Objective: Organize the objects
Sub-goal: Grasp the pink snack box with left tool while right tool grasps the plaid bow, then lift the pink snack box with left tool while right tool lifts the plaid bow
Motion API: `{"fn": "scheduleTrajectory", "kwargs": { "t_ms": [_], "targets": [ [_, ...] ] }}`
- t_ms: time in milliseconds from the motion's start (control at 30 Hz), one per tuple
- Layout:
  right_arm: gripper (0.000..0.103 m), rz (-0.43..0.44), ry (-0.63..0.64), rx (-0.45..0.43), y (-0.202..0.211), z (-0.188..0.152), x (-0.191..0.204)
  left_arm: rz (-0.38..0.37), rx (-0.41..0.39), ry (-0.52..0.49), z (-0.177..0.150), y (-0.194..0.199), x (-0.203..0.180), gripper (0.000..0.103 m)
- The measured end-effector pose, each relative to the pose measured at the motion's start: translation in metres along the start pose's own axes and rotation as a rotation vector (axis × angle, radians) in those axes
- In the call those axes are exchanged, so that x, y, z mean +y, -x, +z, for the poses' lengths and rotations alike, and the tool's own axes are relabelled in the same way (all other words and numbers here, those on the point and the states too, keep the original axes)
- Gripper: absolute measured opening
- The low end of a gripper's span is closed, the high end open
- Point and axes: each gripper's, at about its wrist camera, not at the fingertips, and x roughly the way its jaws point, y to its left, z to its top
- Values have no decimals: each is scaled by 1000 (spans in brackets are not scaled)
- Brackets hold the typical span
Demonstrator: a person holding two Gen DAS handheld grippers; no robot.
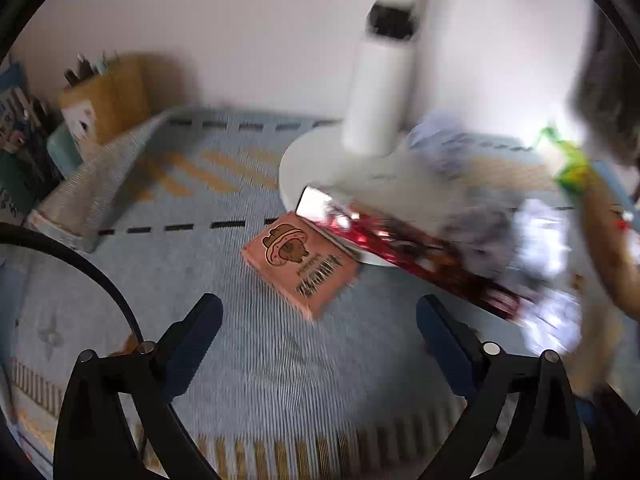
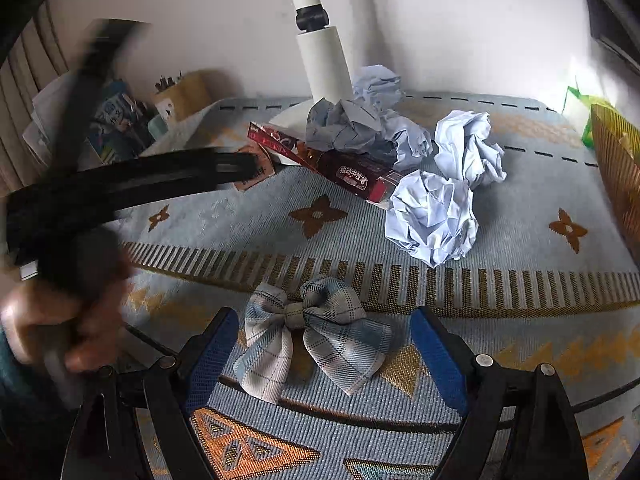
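Left wrist view, blurred: left tool [image 1: 319, 322] spread wide and empty, hovering above the mat-covered surface [image 1: 120, 280], with the pink box [image 1: 301, 265] just ahead beside the lamp base [image 1: 304, 164]. Likely lining up a pick; next comes descent to straddle the box. Right wrist view: right tool [image 2: 322, 338] also spread, plaid bow [image 2: 314, 330] lying between its fingers, untouched. Closing would take it. Crumpled paper balls [image 2: 432, 216] and red carton [image 2: 352, 172] wait beyond.

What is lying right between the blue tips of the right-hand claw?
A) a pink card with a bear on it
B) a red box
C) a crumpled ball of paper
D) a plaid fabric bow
D: in the right wrist view the plaid bow lies on the mat between the open tips of the right claw, untouched by them.
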Motion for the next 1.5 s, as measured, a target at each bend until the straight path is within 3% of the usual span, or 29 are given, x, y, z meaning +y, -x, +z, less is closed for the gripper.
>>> {"fn": "scheduleTrajectory", "kwargs": {
  "t_ms": [133, 233, 433, 600, 667, 733, 833, 933, 1133, 1267, 1300, 1333, 1400, 1500],
  "targets": [
    [88, -25, 23, 5, -2, 0, 7, 66, 31, 7, 8, -19, 1, 96],
    [89, -12, 19, 5, -1, 0, 6, 91, 8, 29, 9, -15, 9, 96],
    [89, 8, 3, 3, 0, 0, 3, 135, 45, 73, -6, 3, 47, 96],
    [89, 7, 5, 4, 0, 0, 3, -31, 27, 99, -5, 14, 57, 96],
    [89, 8, 4, 3, 0, 0, 3, -25, 9, 59, 1, 9, 46, 96],
    [89, 11, 2, 3, 0, 0, 2, -10, 45, 3, 6, -3, 37, 95],
    [89, 18, -3, 2, 0, 0, 1, 19, 43, -32, 7, -9, 33, 81],
    [89, 24, -7, 1, 0, 0, 0, -3, 25, -53, 10, -4, 34, 40],
    [88, 9, 17, -4, 1, -3, 5, -27, 18, -51, -9, 22, 35, 37],
    [56, -61, 85, 0, -1, -5, 18, -42, -3, -46, -37, 60, 36, 37],
    [36, -67, 101, -2, -1, -6, 21, -40, -11, -43, -46, 73, 37, 37],
    [28, -55, 116, -8, 0, -7, 23, -43, -16, -38, -54, 84, 40, 37],
    [19, -32, 126, -7, 4, -10, 25, -56, -27, -28, -61, 95, 43, 37],
    [16, -12, 96, 4, 19, -18, 22, -72, -47, -9, -85, 127, 50, 37]
  ]
}}
